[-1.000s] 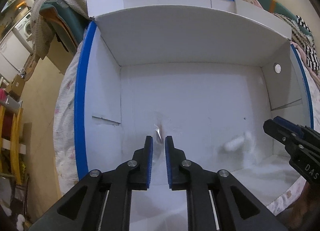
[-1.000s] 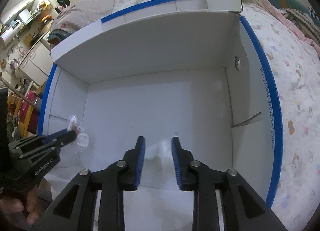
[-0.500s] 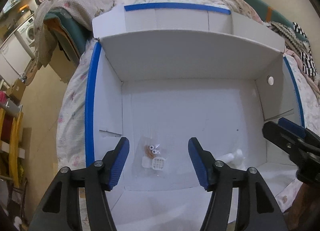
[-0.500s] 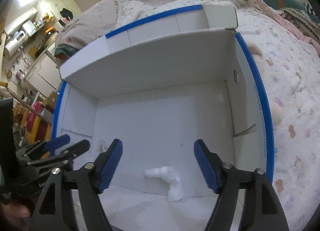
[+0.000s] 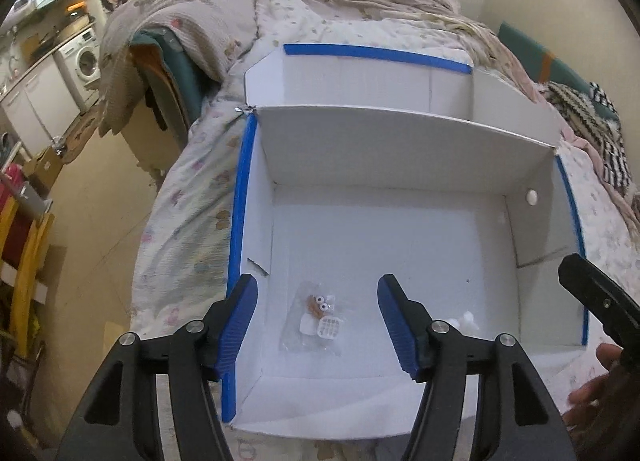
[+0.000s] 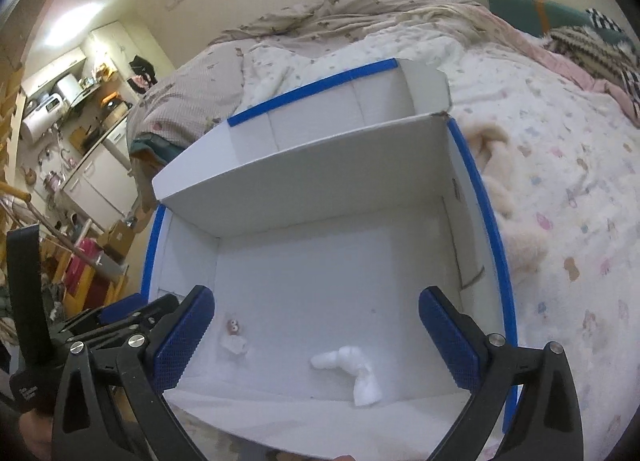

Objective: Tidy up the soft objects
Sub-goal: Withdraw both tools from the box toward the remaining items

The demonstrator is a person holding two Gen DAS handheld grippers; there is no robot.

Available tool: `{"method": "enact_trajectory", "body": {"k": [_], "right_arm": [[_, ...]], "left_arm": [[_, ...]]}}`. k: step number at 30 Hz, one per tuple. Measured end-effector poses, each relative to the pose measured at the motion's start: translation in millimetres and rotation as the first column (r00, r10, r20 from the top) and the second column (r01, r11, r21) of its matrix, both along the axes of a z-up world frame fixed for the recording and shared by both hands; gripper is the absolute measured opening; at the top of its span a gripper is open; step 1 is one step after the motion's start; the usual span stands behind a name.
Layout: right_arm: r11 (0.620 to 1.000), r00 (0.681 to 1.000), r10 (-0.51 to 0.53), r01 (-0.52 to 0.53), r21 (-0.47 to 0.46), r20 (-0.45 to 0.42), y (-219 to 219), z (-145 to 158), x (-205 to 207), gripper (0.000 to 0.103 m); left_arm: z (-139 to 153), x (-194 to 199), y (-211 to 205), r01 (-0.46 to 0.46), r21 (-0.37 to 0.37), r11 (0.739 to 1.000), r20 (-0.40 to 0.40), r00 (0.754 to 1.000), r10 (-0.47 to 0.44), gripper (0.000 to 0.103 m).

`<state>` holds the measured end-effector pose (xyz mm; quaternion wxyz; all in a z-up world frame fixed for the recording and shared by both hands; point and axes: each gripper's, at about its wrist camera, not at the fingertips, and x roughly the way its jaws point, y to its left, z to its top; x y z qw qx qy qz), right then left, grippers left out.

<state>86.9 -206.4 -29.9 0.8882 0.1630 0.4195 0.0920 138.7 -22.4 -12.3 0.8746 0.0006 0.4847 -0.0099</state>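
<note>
Bedding [image 6: 560, 189] lies under a white box [image 5: 400, 157] with blue-taped rims, its flaps open. On the box floor near the front wall lie a clear bag [image 5: 318, 319] of small parts and, well apart to its right, a bent white foam piece [image 6: 352, 371]. Left gripper [image 5: 316, 321] hangs open above the bag, empty. Right gripper [image 6: 316, 341] is opening wide above the foam, nothing between its jaws.

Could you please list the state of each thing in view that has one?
Box: open, flap up, on the bed.
Packet: lying loose on the box floor.
White toy: lying loose on the box floor.
Left gripper: open, empty.
Right gripper: jaws opening, nothing between them.
</note>
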Motion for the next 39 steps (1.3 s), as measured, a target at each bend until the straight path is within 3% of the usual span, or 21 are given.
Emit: {"method": "enact_trajectory", "body": {"k": [8,15,18,22,32,35,39], "right_arm": [[0.999,0.998,-0.002,0.004,-0.042,0.062,-4,14,-30,0.103],[0.998,0.999,-0.030,0.033,-0.053,0.041,-12,13,-50,0.103],[0.997,0.999,-0.015,0.017,-0.069,0.041,-9,12,-60,0.103],[0.995,1.000,0.022,-0.021,-0.097,0.010,-1,7,-74,0.103],[0.993,0.988,0.072,-0.085,-0.087,-0.138,-12,-26,-99,0.103],[0.994,0.975,0.095,-0.104,-0.034,-0.201,-10,-39,-96,0.103],[0.994,0.964,0.081,-0.096,-0.048,-0.255,-6,-52,-88,0.103]], "left_arm": [[25,-22,15,-0.003,-0.001,1.000,0.088,0.996,0.003,0.061],[20,-50,41,-0.103,0.007,0.995,0.076,0.992,0.102,0.062],[15,-60,49,-0.109,-0.040,0.993,0.051,0.992,0.111,0.063],[7,-77,53,-0.097,-0.016,0.995,0.038,0.995,0.097,0.063],[-23,-97,75,-0.094,-0.005,0.996,-0.040,0.995,0.094,0.063],[-37,-94,75,-0.091,-0.028,0.995,-0.109,0.990,0.087,0.063],[-60,-87,64,-0.083,-0.089,0.993,-0.215,0.975,0.062,0.063]]}}
